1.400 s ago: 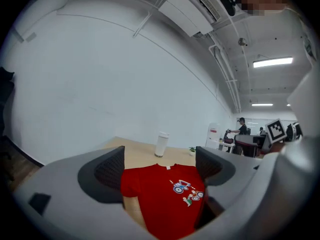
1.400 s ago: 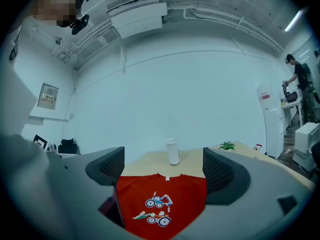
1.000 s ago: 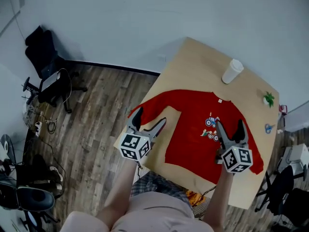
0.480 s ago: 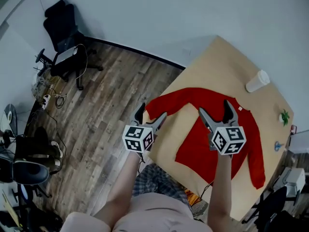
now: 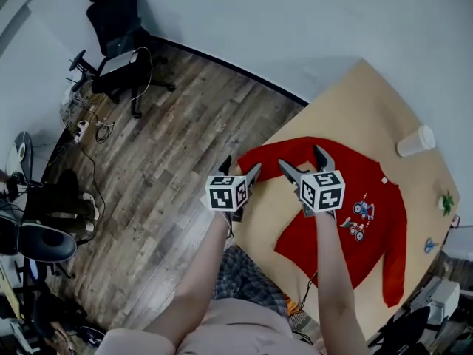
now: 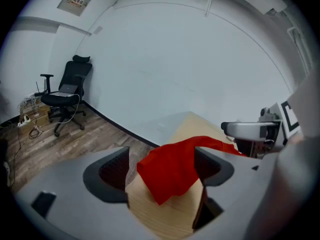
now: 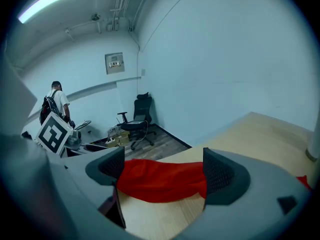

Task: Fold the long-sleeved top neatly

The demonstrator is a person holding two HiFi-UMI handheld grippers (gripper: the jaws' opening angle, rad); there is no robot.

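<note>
No legible txt anywhere. Wall sign (image 6: 76, 0) in left gripper view: print too small to read. Wall plate (image 7: 115, 62) in right gripper view: blurred, unreadable. Marker cubes on left tool (image 5: 240, 166) & right tool (image 5: 301, 158): b/w square patterns only, no letters/nos. Red top (image 5: 384, 235) has small cartoon print (image 5: 357, 220) on chest; no words made out.
</note>
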